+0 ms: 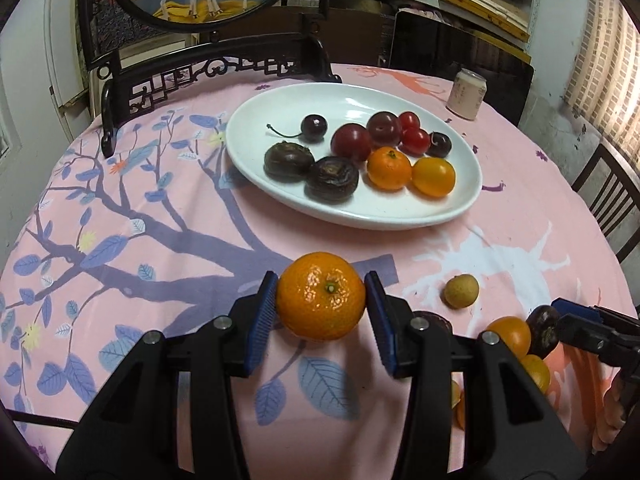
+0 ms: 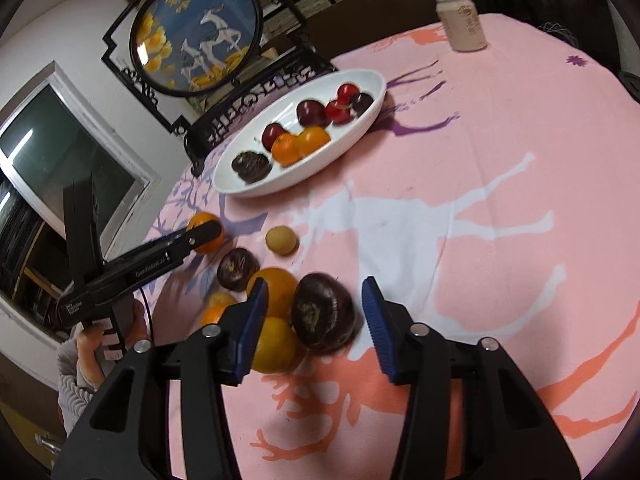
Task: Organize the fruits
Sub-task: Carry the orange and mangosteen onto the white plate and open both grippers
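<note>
My left gripper [image 1: 320, 300] is shut on a mandarin orange [image 1: 320, 295] and holds it just above the pink cloth, short of the white oval plate [image 1: 360, 208]. The plate holds several fruits: cherries, plums, dark chestnuts, an orange, a yellow tomato. In the right wrist view the left gripper [image 2: 206, 232] shows with the mandarin [image 2: 200, 222]. My right gripper [image 2: 314, 306] is open, its jaws on either side of a dark water chestnut [image 2: 322, 312] on the cloth, not touching. Yellow-orange fruits [image 2: 274, 344] lie beside its left finger.
A longan [image 2: 282, 241] and another dark chestnut [image 2: 237, 269] lie loose on the cloth between plate and grippers. A pale can [image 1: 466, 94] stands at the far right. A carved black screen stand [image 1: 208, 68] rises behind the plate. A dark chair [image 1: 612, 196] stands by the table's right edge.
</note>
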